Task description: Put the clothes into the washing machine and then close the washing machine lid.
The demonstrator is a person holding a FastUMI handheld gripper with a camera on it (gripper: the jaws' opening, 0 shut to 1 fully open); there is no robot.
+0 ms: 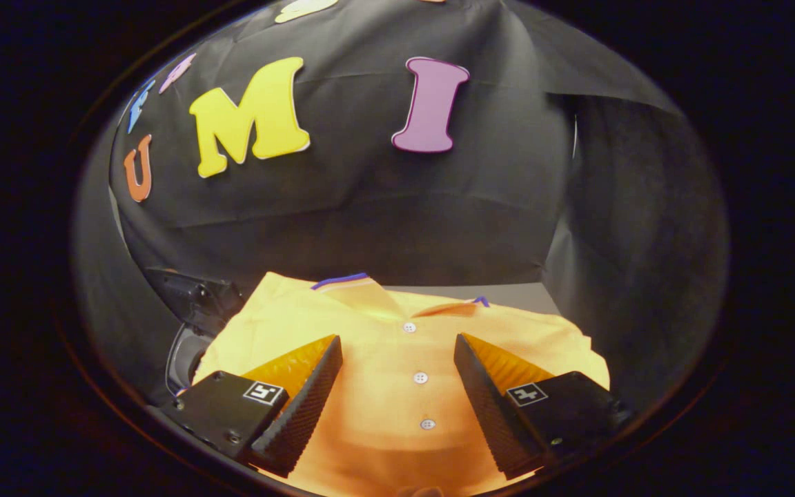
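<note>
One orange shirt [397,373] spread flat beneath and ahead of the hand-held gripper [397,359], collar with a dark trim stripe at the far end. Three white buttons [420,377] in a row between the fingers. Fingers spread wide over the cloth, gripping nothing. Dark machine part [194,297] beyond the left finger, beside the shirt.

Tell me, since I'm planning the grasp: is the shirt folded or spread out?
Folded: the orange shirt lies as a neat flat block, collar up, button placket centred. The open claw sits over it, not gripping.
</note>
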